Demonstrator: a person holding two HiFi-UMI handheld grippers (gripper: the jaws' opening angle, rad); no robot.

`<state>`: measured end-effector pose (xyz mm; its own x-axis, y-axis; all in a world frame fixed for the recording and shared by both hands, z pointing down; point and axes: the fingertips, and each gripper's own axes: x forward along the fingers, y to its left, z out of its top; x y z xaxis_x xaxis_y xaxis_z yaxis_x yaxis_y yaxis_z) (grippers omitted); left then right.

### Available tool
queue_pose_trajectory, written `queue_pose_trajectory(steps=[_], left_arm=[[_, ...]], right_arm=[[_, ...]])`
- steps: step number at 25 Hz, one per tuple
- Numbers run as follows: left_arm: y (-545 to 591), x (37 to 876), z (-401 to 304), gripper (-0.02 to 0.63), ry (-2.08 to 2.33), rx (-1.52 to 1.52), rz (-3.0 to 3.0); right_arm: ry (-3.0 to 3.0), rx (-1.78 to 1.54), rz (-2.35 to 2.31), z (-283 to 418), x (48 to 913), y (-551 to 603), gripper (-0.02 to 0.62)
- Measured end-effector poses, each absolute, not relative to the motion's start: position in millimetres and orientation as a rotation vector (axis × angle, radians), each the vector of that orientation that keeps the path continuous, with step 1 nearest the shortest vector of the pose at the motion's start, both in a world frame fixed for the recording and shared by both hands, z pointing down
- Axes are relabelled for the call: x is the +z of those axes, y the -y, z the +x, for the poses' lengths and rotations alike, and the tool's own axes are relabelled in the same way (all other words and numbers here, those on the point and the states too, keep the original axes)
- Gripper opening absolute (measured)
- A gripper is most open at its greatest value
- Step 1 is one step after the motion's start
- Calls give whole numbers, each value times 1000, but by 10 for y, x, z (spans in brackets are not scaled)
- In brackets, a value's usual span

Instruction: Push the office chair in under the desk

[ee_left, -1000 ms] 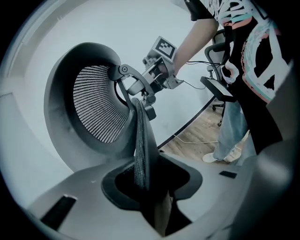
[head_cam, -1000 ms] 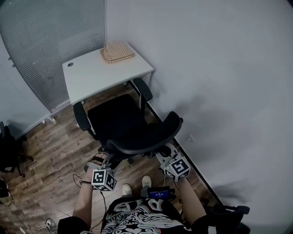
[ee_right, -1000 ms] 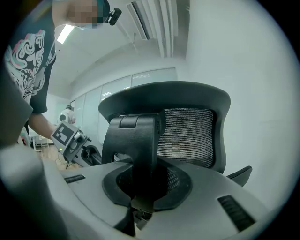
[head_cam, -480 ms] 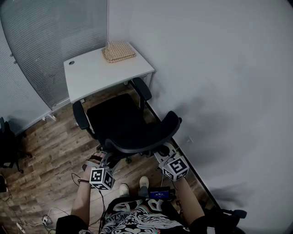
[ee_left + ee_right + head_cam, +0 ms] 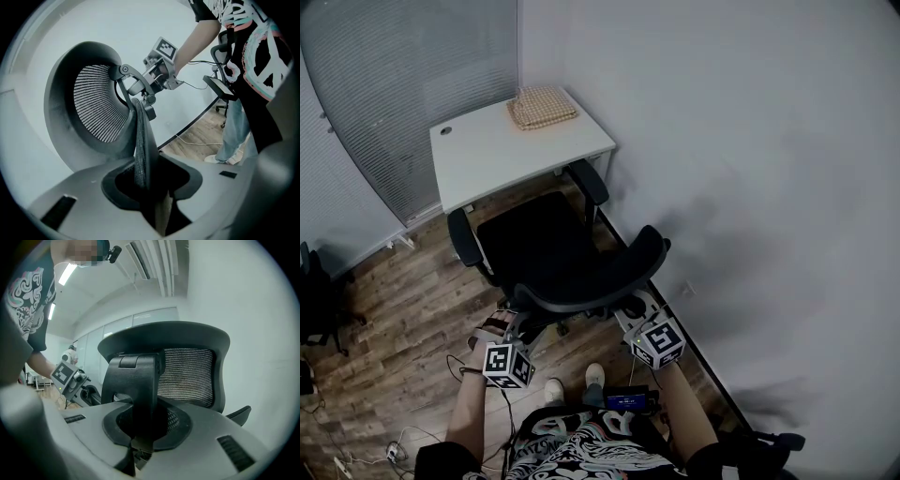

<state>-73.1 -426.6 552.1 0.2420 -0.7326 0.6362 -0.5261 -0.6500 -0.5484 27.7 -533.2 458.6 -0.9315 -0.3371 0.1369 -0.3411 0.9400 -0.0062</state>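
A black office chair [image 5: 539,244] faces a white desk [image 5: 487,155], its seat front and armrests at the desk's edge. Its curved mesh backrest [image 5: 600,281] is nearest me. My left gripper [image 5: 517,323] is shut on the backrest's left rim, and in the left gripper view the mesh edge [image 5: 140,140] runs down between the jaws of that gripper [image 5: 145,187]. My right gripper [image 5: 634,311] is shut on the backrest's right side. In the right gripper view the black rear support [image 5: 136,380] fills the jaws of that gripper [image 5: 140,432].
A woven mat [image 5: 542,105] lies at the desk's far corner. A grey wall [image 5: 750,187] with a dark baseboard runs close along the chair's right. A blinds-covered partition [image 5: 403,84] stands left of the desk. Cables [image 5: 403,450] trail over the wood floor, and another dark chair [image 5: 319,309] is at the left edge.
The chair and both grippers have crept a little toward the desk. Both grips are unchanged.
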Motion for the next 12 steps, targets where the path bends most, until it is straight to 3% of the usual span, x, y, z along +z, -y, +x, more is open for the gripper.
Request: queue_pose_trajectory(steps=[12], left_arm=[[4298, 5494, -705, 143, -1185, -1355, -2301]], right_arm=[[2975, 39, 491, 280, 4561, 5376, 41]])
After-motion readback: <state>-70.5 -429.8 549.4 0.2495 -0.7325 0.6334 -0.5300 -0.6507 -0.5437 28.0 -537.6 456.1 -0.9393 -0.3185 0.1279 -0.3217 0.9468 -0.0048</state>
